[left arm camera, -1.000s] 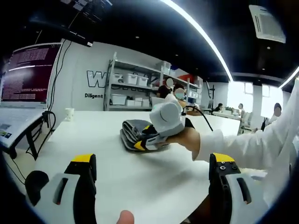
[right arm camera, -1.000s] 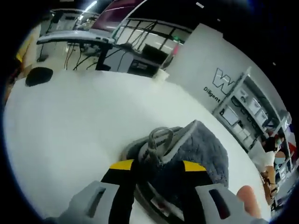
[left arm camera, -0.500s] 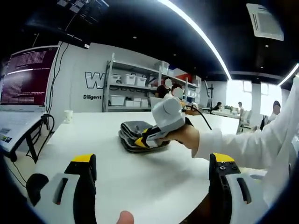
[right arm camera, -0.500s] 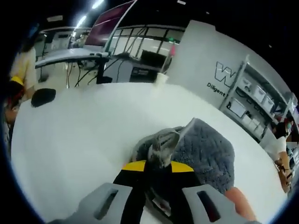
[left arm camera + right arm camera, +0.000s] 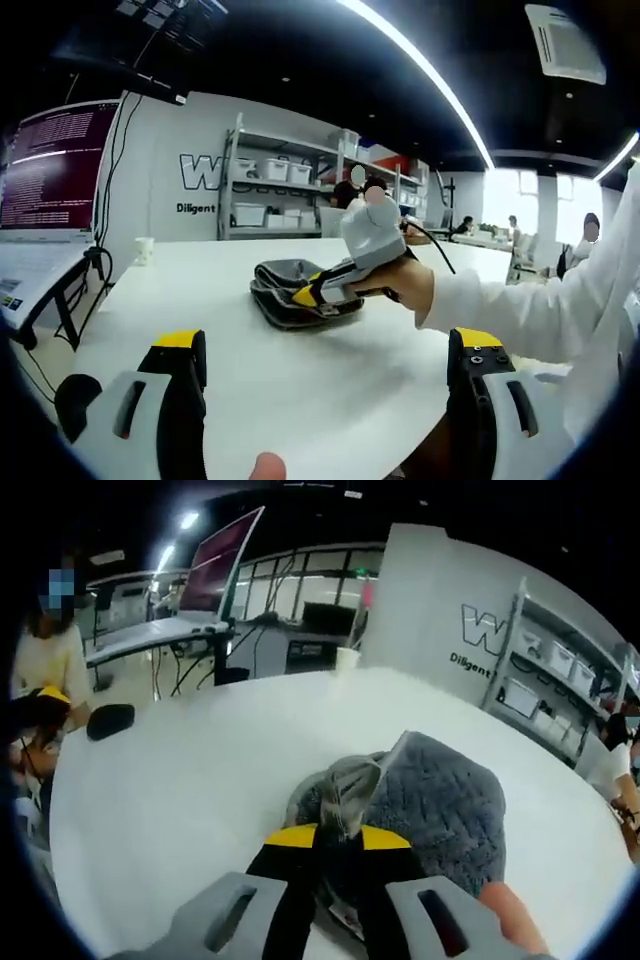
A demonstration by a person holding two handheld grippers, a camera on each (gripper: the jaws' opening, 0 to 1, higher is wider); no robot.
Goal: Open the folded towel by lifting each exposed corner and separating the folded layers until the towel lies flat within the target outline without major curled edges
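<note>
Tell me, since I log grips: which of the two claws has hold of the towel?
The right claw: its yellow-tipped jaws are pinched shut on a corner of the grey towel. The left claw sits open, short of the towel, on the white table.

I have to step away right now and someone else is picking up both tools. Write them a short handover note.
Right tool: shut on a corner of the grey towel, pinching the top layer's edge, which stands up between the yellow tips. In the left gripper view it shows at the towel, with the hand behind it.
Left tool: open, holding nothing, well short of the towel.
Towel: folded in a thick stack on the white table.
Done: one corner gripped.
Left: peel that layer back, open the other folds, flatten the edges. I can't make out a target outline.
</note>
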